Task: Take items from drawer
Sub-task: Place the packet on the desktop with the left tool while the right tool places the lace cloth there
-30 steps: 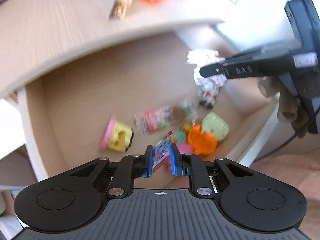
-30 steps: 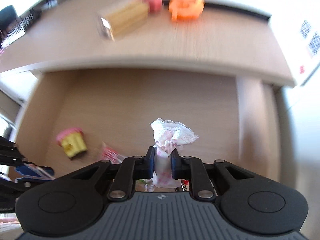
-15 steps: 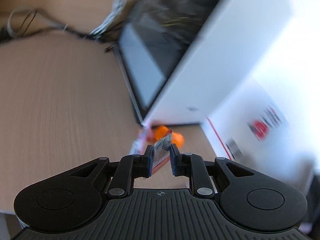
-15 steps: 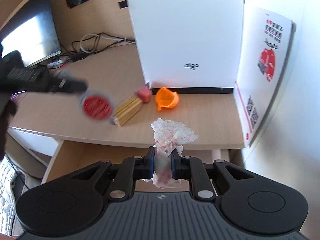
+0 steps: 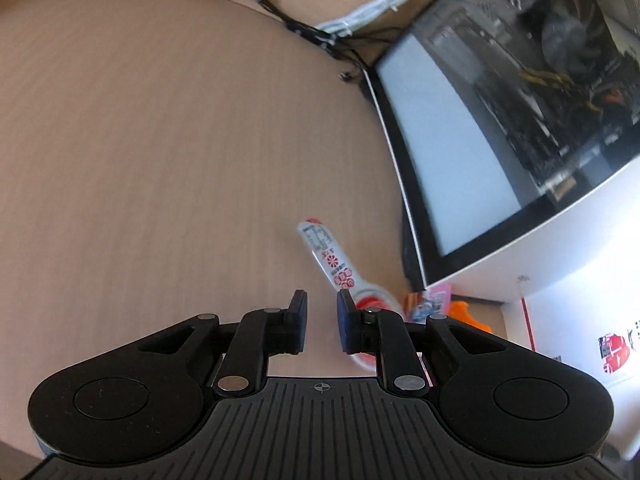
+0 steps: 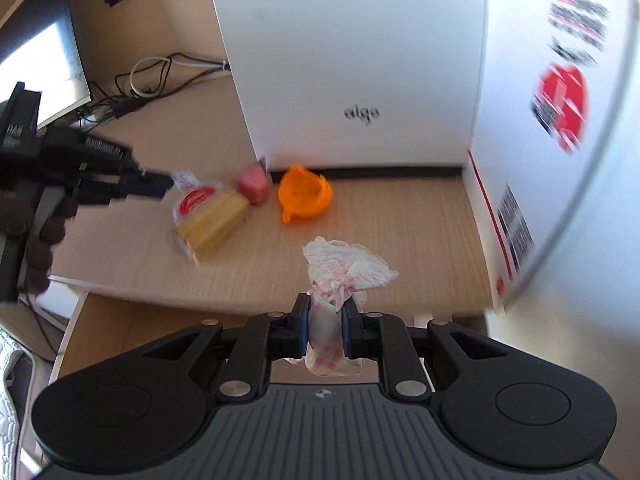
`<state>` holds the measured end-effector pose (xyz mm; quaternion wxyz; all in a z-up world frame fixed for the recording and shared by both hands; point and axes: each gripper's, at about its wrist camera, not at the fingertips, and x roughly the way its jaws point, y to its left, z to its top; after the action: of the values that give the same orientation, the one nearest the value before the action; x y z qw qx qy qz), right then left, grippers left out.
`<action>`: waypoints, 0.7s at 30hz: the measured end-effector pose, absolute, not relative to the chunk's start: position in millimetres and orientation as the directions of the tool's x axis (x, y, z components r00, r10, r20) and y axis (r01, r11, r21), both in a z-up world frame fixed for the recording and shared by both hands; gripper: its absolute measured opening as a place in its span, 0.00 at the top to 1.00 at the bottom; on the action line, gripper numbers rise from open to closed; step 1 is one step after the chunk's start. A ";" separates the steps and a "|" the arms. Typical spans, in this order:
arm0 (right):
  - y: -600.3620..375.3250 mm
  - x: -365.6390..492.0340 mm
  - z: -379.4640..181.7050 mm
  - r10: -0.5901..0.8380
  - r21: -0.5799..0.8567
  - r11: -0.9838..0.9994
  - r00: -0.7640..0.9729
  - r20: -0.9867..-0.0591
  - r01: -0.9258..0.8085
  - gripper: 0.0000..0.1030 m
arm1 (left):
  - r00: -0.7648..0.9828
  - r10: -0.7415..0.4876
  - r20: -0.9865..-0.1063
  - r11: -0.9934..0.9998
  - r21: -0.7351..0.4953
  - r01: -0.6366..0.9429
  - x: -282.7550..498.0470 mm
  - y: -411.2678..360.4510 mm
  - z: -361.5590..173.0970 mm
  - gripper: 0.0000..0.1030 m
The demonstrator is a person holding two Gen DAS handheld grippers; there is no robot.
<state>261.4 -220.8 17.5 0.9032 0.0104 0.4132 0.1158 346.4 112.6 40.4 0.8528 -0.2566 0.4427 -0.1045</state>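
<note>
My left gripper [image 5: 322,308] hovers low over the wooden desk [image 5: 160,160], open, with nothing between its fingers. A white snack packet with a red round label [image 5: 330,260] lies on the desk just right of it, touching the right finger. In the right wrist view that same packet [image 6: 196,200] sits by the left gripper's [image 6: 160,186] tips. My right gripper [image 6: 325,312] is shut on a white lace-edged pouch with pink checks [image 6: 340,268], held above the desk's front edge. Part of the open drawer [image 6: 120,320] shows below the desk.
On the desk lie a yellow wafer pack [image 6: 216,220], a pink item [image 6: 254,186] and an orange toy [image 6: 306,196], all before a white computer case [image 6: 360,60]. A white box with red print [image 6: 560,120] stands right. Cables [image 5: 360,12] trail behind.
Both grippers rose from the drawer to the desk. The left gripper opened and let go of the red-label packet, which now lies on the desk. The right gripper still holds the pouch.
</note>
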 end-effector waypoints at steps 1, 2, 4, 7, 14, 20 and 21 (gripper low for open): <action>-219.4 267.6 17.8 0.213 0.105 0.974 0.643 -0.735 -0.202 0.85 | 0.596 -0.400 -0.697 0.850 -0.525 -0.044 340.1 115.5 42.8 0.83; -218.3 275.1 17.4 0.203 0.091 0.975 0.657 -0.726 -0.201 0.85 | 0.605 -0.395 -0.691 0.856 -0.516 -0.030 334.0 117.2 45.4 0.83; -216.8 293.2 14.6 0.168 0.053 0.981 0.678 -0.715 -0.187 0.85 | 0.622 -0.392 -0.678 0.875 -0.483 0.024 323.3 117.7 49.5 0.83; -218.4 321.0 7.3 0.127 0.020 0.987 0.696 -0.707 -0.160 0.85 | 0.637 -0.373 -0.674 0.916 -0.377 0.137 291.1 110.8 60.3 0.83; -224.0 349.8 -10.1 0.117 0.037 0.991 0.691 -0.713 -0.129 0.60 | 0.587 -0.350 -0.730 0.923 -0.162 0.349 214.2 83.2 51.1 0.83; -228.8 315.5 17.5 0.142 0.064 0.989 0.753 -0.642 -0.132 0.47 | 0.460 -0.334 -0.823 0.869 -0.080 0.488 174.4 60.6 21.5 0.83; -228.6 305.9 22.7 0.143 0.062 0.989 0.766 -0.627 -0.134 0.46 | 0.444 -0.333 -0.832 0.859 -0.074 0.507 168.5 58.3 17.0 0.83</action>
<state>305.9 -228.6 22.7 0.9396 0.0066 0.3342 0.0737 168.5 58.3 17.0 0.8445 0.0933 0.4652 -0.2485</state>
